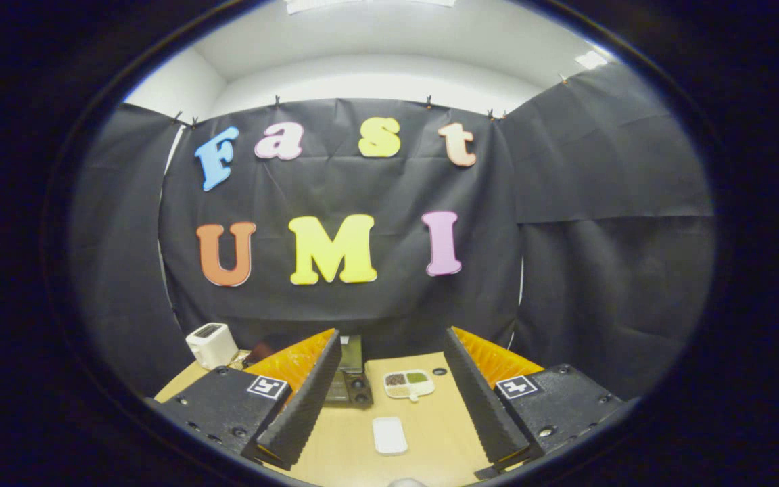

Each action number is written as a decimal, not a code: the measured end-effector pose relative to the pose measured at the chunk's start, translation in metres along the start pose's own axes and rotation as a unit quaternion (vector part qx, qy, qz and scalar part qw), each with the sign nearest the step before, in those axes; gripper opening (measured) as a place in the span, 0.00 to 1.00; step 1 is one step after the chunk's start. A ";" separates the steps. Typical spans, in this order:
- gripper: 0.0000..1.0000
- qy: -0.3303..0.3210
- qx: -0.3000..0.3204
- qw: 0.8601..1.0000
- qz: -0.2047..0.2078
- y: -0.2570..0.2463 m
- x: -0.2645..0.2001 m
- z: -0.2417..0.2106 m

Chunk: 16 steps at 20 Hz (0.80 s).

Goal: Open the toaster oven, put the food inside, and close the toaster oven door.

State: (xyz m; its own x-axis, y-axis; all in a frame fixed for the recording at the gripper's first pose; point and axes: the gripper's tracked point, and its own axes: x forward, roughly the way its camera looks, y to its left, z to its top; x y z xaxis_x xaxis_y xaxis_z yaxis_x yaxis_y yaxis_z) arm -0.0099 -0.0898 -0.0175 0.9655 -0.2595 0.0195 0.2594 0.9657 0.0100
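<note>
Toaster oven (pixel 349 379) seemingly half-hidden behind tool (pixel 389 406).

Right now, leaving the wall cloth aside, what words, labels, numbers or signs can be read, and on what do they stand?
No word or number on any object is readable.
Black-and-white square markers on the black gripper, jaws open with nothing held: coded patterns, not text.
Dark toaster oven just ahead of the left finger: front markings too small to read.
White pop-up toaster, white divided food tray, flat white rectangular dish: no lettering visible.
</note>
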 end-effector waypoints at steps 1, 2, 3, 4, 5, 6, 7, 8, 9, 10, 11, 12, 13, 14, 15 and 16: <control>0.97 -0.008 -0.003 1.000 -0.002 -0.006 -0.005 0.007; 0.97 -0.015 -0.007 1.000 -0.002 -0.011 -0.010 0.013; 0.97 -0.019 -0.009 1.000 0.000 -0.015 -0.015 0.017; 0.97 -0.021 -0.012 1.000 0.002 -0.018 -0.017 0.019; 0.97 -0.023 -0.014 1.000 0.006 -0.020 -0.019 0.022; 0.98 -0.020 -0.016 1.000 0.009 -0.022 -0.019 0.021; 0.98 -0.015 -0.015 1.000 0.010 -0.027 -0.019 0.020; 0.98 -0.015 -0.012 1.000 0.014 -0.028 -0.019 0.020; 0.98 -0.022 -0.004 0.999 0.023 -0.028 -0.018 0.024; 0.98 -0.023 -0.002 0.999 0.031 -0.029 -0.018 0.025; 0.98 -0.021 -0.005 0.999 0.037 -0.034 -0.016 0.020; 0.98 -0.022 -0.006 0.999 0.042 -0.037 -0.015 0.018; 0.98 -0.021 -0.004 0.999 0.044 -0.040 -0.014 0.017; 0.98 -0.022 -0.001 0.999 0.046 -0.043 -0.013 0.019; 0.98 -0.025 0.005 0.998 0.049 -0.045 -0.013 0.020; 0.98 -0.025 0.006 0.998 0.051 -0.046 -0.011 0.021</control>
State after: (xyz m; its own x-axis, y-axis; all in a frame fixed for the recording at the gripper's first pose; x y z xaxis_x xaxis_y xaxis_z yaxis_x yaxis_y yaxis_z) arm -0.0333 -0.1319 0.0027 0.9844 -0.1605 0.0719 0.1596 0.9870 0.0173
